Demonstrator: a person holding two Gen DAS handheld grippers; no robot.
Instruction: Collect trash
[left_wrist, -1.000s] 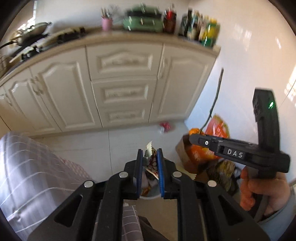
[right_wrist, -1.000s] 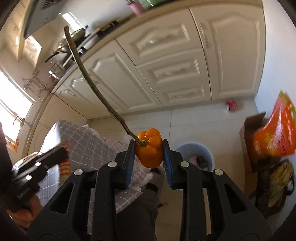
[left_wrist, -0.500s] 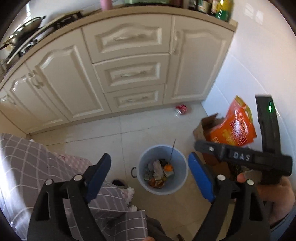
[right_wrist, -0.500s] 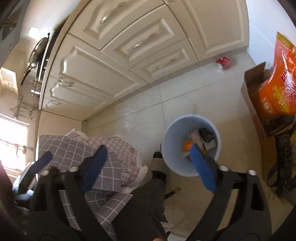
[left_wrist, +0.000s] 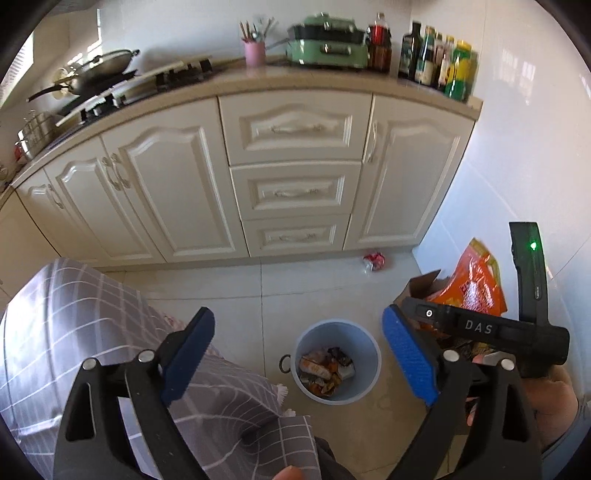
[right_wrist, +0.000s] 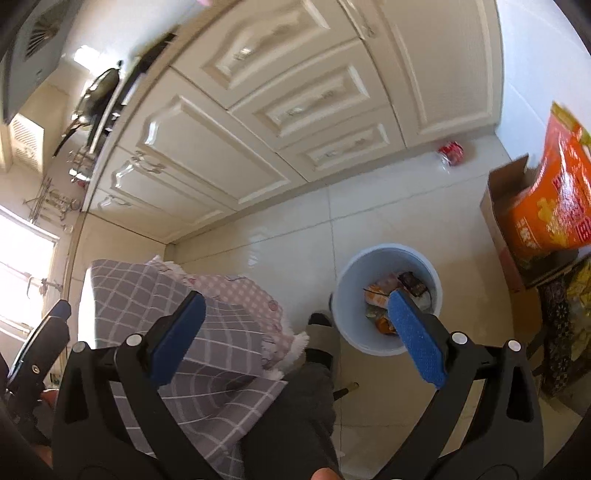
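Observation:
A light blue trash bin (left_wrist: 365, 339) stands on the tiled floor with wrappers and orange scraps (left_wrist: 325, 369) inside; it also shows in the right wrist view (right_wrist: 351, 280). My left gripper (left_wrist: 297, 347) is open and empty, held above the bin. My right gripper (right_wrist: 295, 325) is open and empty, also above the bin; its body shows at the right of the left wrist view (left_wrist: 480, 326). A crumpled red wrapper (left_wrist: 374, 260) lies on the floor by the cabinet base, also seen in the right wrist view (right_wrist: 451, 152).
White kitchen cabinets (left_wrist: 295, 192) run along the back. A cardboard box (right_wrist: 498, 221) with an orange bag (right_wrist: 550, 199) stands by the right wall. A grey checked cloth (left_wrist: 92, 332) covers something at the left. The person's foot (right_wrist: 321, 332) is next to the bin.
A second ago the left gripper was shut on a wrapper and the right on an orange pepper with a long stem. Both opened; those items now lie in the bin. The left view tilted up.

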